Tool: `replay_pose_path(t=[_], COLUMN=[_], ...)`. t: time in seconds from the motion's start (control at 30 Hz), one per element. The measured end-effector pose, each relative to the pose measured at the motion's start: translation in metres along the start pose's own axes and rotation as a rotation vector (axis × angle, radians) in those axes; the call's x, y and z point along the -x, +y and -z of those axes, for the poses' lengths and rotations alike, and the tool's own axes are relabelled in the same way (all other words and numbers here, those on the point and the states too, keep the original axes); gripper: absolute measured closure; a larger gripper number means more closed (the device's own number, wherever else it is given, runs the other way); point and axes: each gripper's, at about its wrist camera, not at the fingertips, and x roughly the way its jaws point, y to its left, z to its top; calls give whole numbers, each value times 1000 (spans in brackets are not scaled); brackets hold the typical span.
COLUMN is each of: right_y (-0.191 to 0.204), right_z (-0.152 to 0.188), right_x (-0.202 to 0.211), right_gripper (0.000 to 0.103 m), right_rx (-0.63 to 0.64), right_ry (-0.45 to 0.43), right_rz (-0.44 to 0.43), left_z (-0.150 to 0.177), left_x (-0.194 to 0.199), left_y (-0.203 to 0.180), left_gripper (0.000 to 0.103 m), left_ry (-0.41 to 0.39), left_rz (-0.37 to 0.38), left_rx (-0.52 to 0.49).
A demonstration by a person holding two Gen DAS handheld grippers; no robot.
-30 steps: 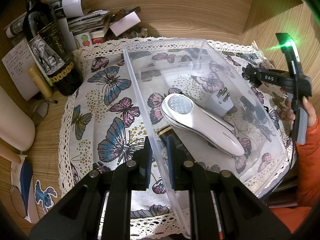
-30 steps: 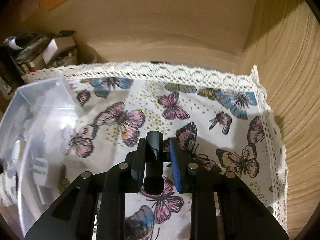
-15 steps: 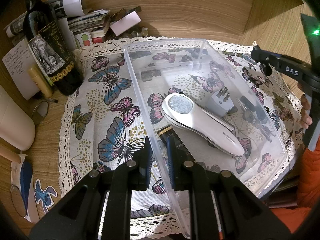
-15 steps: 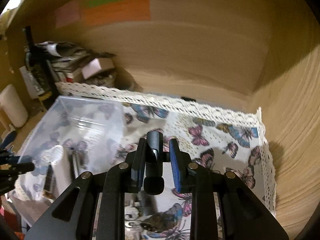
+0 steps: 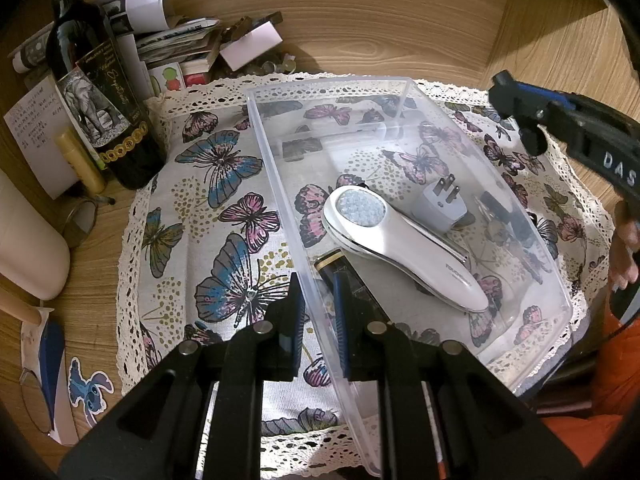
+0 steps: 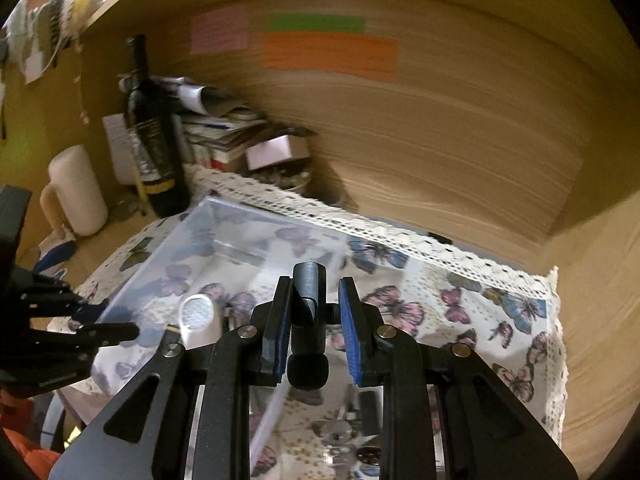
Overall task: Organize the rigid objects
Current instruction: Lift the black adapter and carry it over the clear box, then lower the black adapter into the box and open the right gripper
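A clear plastic bin (image 5: 276, 184) sits on a butterfly cloth (image 5: 224, 216). Inside lie a white handheld device (image 5: 400, 248), a grey plug adapter (image 5: 440, 204), a dark gold-rimmed object (image 5: 340, 268) and small dark items. My left gripper (image 5: 318, 304) is shut on the bin's left wall near the front. My right gripper (image 6: 314, 320) is shut on a dark cylindrical object (image 6: 308, 304), held above the bin's (image 6: 256, 248) right side. It shows at the right edge of the left wrist view (image 5: 516, 112).
A dark wine bottle (image 5: 100, 92) and a pile of papers and boxes (image 5: 184, 48) stand at the back left. A cream cylinder (image 5: 28, 240) lies left. Wooden walls (image 6: 440, 140) close the back and right. Keys and small items (image 6: 352, 432) lie below the right gripper.
My right gripper has lifted with the dark object and swung left toward the bin, tilting up. The left gripper and bin have not moved.
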Motion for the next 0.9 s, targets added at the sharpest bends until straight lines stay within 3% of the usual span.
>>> replay_pose_path(t=[0.43,0.7,0.9], right_y=[41,46,44], right_z=[10,17,18], right_x=[-27,-48,-48], right_gripper=[82,82,78], right_rx=[96,99,94], right_ry=[89,177,188], right_rz=[-94,-109,-102], left_z=[0,0,-1], left_x=[0,0,0], left_y=[0,0,0], left_gripper=[89,89,89], left_ry=[0,0,0], left_rz=[-1,-1,-1], left_rx=[0,0,0])
